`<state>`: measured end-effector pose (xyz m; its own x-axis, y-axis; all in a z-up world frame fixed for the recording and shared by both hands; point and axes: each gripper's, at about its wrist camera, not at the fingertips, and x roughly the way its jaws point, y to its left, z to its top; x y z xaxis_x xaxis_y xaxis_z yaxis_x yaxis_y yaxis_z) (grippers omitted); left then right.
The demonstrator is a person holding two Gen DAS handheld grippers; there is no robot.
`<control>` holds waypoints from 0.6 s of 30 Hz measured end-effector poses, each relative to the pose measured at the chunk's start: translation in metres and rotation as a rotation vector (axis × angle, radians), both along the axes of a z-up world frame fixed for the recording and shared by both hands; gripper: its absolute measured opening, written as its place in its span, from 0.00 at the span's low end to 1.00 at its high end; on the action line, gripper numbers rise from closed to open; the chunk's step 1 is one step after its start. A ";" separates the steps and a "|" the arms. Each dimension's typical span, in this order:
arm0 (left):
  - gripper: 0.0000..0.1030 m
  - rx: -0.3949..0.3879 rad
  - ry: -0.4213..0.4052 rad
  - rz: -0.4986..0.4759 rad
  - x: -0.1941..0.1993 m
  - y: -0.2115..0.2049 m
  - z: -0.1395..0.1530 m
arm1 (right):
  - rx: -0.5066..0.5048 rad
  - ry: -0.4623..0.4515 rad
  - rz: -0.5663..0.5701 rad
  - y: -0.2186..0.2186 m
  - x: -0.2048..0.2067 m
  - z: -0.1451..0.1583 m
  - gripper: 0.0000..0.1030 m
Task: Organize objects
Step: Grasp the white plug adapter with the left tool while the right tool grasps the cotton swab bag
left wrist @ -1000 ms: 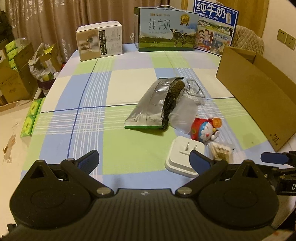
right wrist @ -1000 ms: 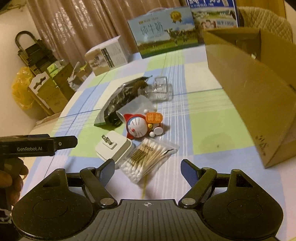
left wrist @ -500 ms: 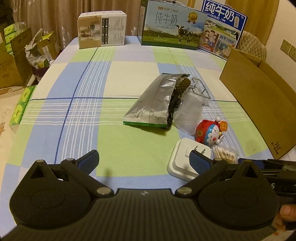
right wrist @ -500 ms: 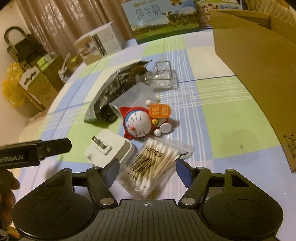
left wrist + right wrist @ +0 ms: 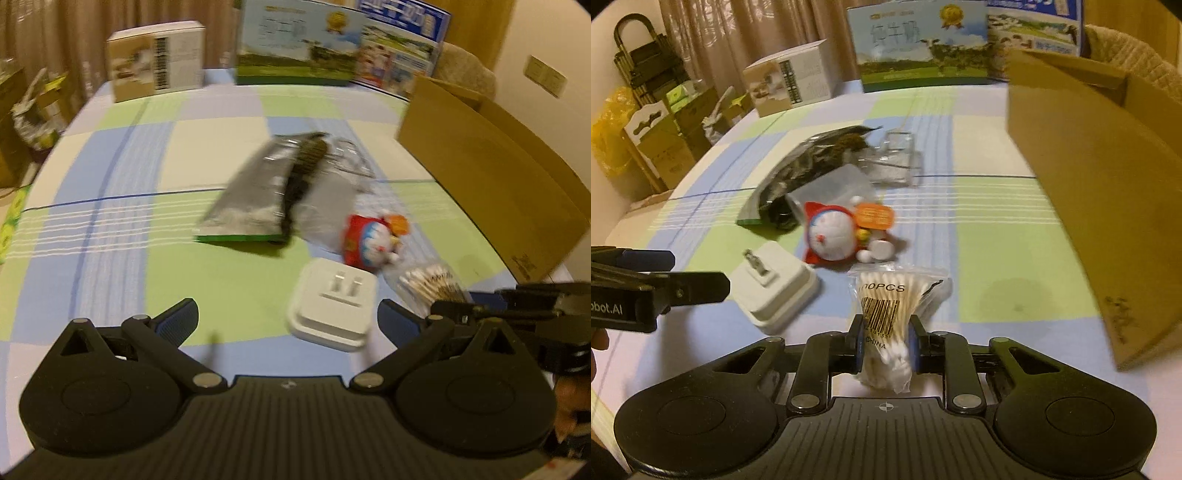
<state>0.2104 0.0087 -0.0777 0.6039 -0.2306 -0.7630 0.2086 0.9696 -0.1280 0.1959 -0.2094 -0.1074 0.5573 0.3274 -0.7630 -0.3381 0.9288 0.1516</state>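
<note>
One cotton-swab bag [image 5: 891, 306], one white plug adapter [image 5: 775, 286], one cat toy [image 5: 837, 236], one foil pouch [image 5: 251, 192], two milk cartons [image 5: 923, 48], one cardboard box [image 5: 1100, 206].

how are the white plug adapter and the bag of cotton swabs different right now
The white plug adapter is a hard, blocky shape lying free on the tablecloth; the bag of cotton swabs is soft clear plastic, pinched in the right tongs. The adapter is plain white; the bag bears a barcode. Both sit near the table's front edge.

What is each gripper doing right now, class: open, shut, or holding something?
Left gripper: open, holding nothing.
Right gripper: shut on the bag of cotton swabs.
</note>
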 end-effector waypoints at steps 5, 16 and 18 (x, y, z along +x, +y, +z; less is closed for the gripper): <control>0.91 0.035 0.004 -0.070 0.006 -0.025 -0.006 | -0.002 0.005 -0.023 -0.017 0.003 -0.003 0.19; 0.86 0.096 0.033 -0.106 0.027 -0.052 -0.023 | -0.004 -0.003 -0.021 -0.030 0.008 -0.009 0.45; 0.76 0.097 0.038 -0.103 0.029 -0.051 -0.024 | -0.015 -0.010 -0.008 -0.028 0.008 -0.009 0.45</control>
<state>0.2391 -0.0424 -0.1019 0.5508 -0.2139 -0.8068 0.3043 0.9515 -0.0445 0.2043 -0.2370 -0.1166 0.5678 0.3113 -0.7620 -0.3318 0.9338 0.1342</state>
